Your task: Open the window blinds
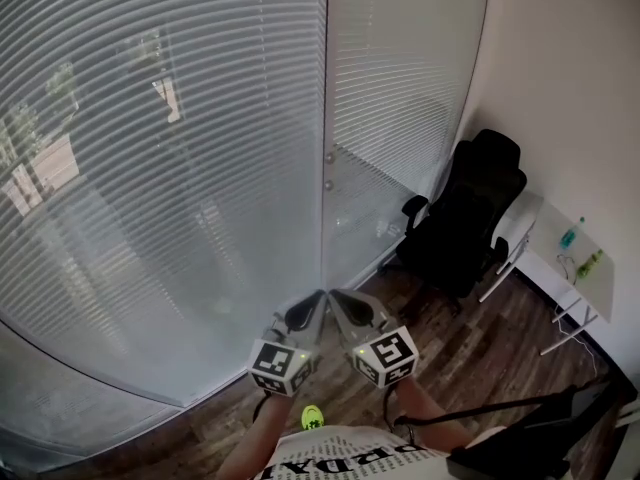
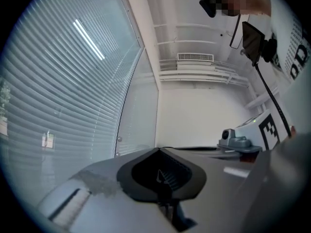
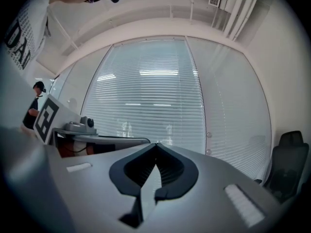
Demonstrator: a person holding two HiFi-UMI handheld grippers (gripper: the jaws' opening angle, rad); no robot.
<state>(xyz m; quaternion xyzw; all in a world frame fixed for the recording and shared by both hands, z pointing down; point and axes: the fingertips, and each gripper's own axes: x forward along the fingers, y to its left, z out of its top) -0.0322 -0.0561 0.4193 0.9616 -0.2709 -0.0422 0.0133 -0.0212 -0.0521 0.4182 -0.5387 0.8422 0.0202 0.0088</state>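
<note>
1. A corner office with a dark wood floor (image 1: 470, 353) and a white wall (image 1: 560, 88).
2. The blinds (image 1: 150, 168) hang let down full height in front of the person, in two panels split by a thin upright post (image 1: 325, 118).
3. The left gripper (image 1: 316, 300) points level at the blinds, close to the post and short of the slats, its jaws pressed together on nothing.
4. The right gripper (image 1: 337, 298) is just beside it, also facing the blinds, and its jaws are likewise pressed together and bare.
5. A black office chair (image 1: 460, 218) stands right of the blinds, in the corner.
6. A white desk (image 1: 545, 253) stands farther right of the blinds, against the wall.
</note>
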